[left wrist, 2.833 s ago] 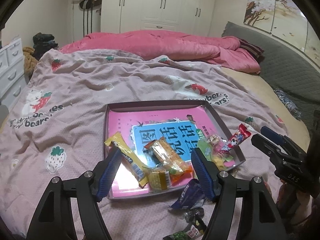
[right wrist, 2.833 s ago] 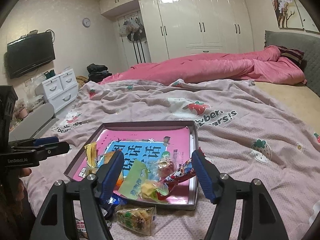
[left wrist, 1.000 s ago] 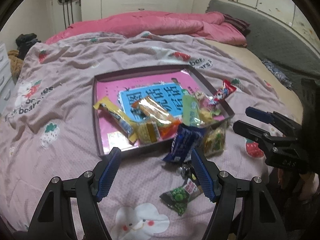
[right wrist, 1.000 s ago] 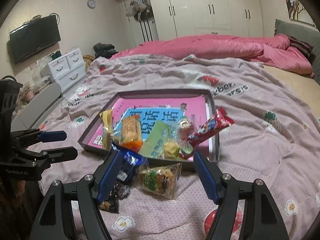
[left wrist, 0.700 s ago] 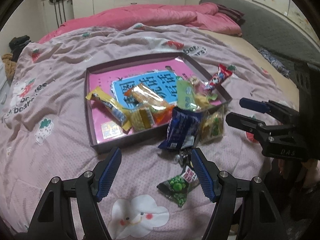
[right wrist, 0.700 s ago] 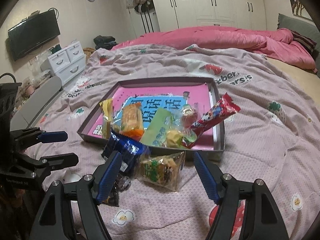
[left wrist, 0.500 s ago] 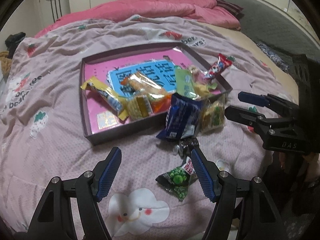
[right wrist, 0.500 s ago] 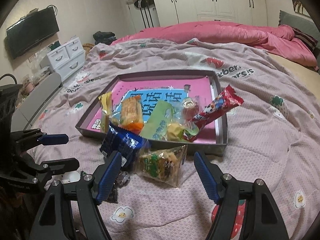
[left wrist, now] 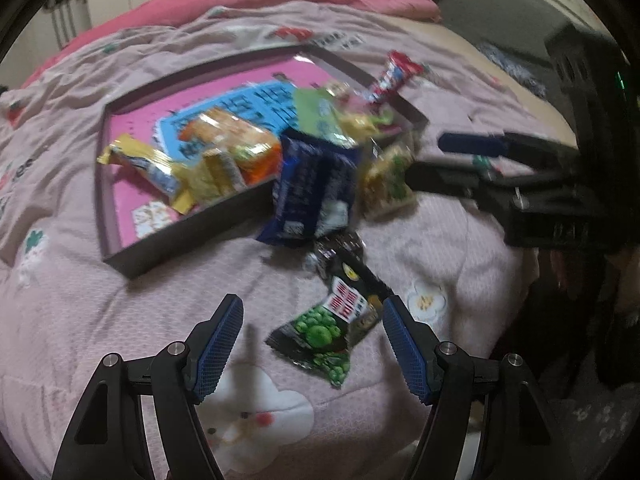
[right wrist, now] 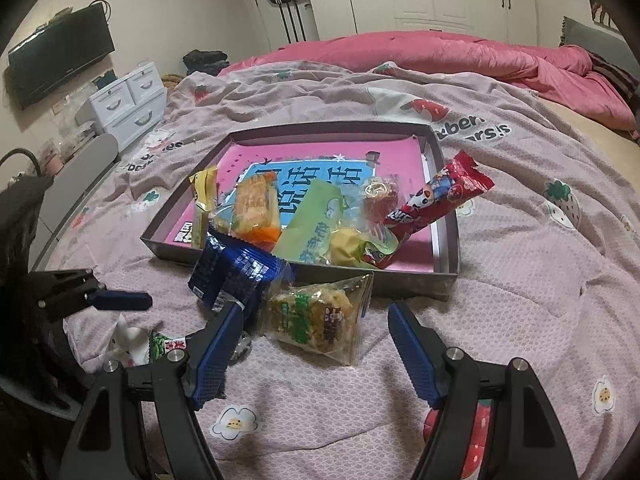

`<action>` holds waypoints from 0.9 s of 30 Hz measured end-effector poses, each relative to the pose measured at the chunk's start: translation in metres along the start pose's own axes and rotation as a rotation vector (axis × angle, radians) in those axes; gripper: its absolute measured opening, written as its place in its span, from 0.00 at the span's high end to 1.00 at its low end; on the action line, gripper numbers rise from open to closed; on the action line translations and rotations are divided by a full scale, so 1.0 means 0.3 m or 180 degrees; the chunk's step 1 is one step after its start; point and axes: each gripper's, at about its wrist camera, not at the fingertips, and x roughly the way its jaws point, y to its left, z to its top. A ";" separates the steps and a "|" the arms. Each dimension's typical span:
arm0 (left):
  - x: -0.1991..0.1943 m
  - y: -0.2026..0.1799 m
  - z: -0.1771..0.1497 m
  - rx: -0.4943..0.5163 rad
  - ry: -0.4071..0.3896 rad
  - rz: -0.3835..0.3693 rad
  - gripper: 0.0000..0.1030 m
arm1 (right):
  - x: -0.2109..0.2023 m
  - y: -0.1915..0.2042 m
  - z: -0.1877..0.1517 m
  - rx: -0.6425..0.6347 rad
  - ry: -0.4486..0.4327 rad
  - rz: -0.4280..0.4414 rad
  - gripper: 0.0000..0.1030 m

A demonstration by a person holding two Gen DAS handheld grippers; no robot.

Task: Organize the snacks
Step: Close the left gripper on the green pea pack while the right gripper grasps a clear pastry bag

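Since a second ago your left gripper (left wrist: pixel 312 320) has sunk toward the bed, and the green pea packet (left wrist: pixel 326 330) now lies between its spread, empty jaws. Your right gripper (right wrist: pixel 316 324) points steeply down, jaws apart and holding nothing, with a clear rice-cracker packet (right wrist: pixel 318 316) on the bedspread (right wrist: pixel 520 280) between them. The dark blue packet (right wrist: pixel 236 270) leans on the tray (right wrist: pixel 448 236) holding the other snacks. The bedspread's print partly reads "bears!s".

Bare bedspread (right wrist: pixel 520 288) lies open right of the tray (right wrist: pixel 444 280); near its front wall, loose packets (right wrist: pixel 316 316) crowd the left and middle.
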 end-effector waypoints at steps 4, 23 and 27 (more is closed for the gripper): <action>0.026 -0.009 -0.005 0.0092 0.0046 0.0035 0.28 | 0.011 0.000 -0.001 -0.0004 0.0034 0.0012 0.28; 0.092 -0.039 -0.012 0.0407 0.0151 0.0090 0.28 | 0.143 -0.012 -0.004 0.0002 0.0342 0.0011 0.28; 0.096 -0.036 -0.010 0.0369 0.0156 0.0076 0.28 | 0.163 0.003 -0.003 -0.0057 0.0350 0.0020 0.28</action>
